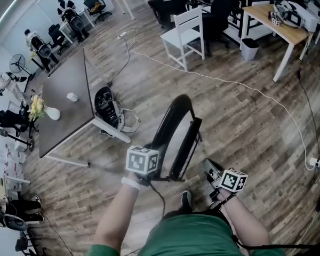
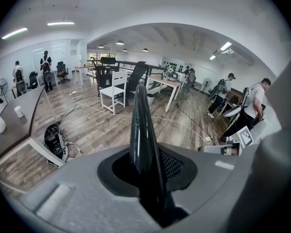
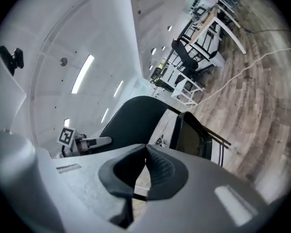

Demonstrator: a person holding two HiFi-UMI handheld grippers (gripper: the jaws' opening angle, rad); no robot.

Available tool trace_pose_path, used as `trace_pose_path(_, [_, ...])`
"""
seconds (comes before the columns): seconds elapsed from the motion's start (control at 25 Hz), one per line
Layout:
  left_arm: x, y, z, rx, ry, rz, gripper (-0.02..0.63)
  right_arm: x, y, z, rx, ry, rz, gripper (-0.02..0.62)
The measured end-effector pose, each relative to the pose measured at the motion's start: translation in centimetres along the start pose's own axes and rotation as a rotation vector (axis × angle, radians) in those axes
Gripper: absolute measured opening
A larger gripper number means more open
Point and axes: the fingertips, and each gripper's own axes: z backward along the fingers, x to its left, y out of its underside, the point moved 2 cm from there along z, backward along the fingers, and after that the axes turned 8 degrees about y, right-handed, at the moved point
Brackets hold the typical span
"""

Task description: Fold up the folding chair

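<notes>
The black folding chair (image 1: 173, 132) stands on the wood floor right in front of me, its seat swung up close to the back. My left gripper (image 1: 152, 170) is shut on the chair back's top edge, which runs up between the pads as a glossy black blade (image 2: 141, 125) in the left gripper view (image 2: 149, 176). My right gripper (image 1: 212, 170) hangs to the right of the chair, apart from it, jaws shut with nothing between them (image 3: 145, 152). From the right gripper view I see the chair's curved back (image 3: 133, 115) and seat (image 3: 196, 135), with the left gripper (image 3: 89, 142) beyond.
A grey table (image 1: 64, 103) stands at the left with a black backpack (image 1: 108, 106) by its leg. A white chair (image 1: 185, 33), a wooden desk (image 1: 280, 28) and a bin (image 1: 249, 48) lie further off. A white cable (image 1: 245, 85) crosses the floor. Several people are at the far left.
</notes>
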Motion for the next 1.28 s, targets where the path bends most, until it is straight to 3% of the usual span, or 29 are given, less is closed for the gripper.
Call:
trace_pose_path(0.44, [0.6,0.1,0.4,0.001,-0.016,-0.007,0.092,6.8,-1.5,3.6,-0.06,-0.12,0.189,0.003])
trace_pose_path(0.6, [1.0,0.4,0.4,0.002,-0.027,-0.01,0.092,7.5,-1.8,3.8,-0.089,-0.104,0.255,0.003])
trace_pose_path(0.88, [0.5,0.4,0.2,0.002,-0.031,-0.011,0.092,9.6,-4.7,6.4,-0.186,-0.051,0.493,0.003])
trace_pose_path(1.28, [0.3,0.4,0.3,0.006,-0.031,-0.017,0.092,12.1,-7.3,7.9,-0.237,-0.052,0.544,0.003])
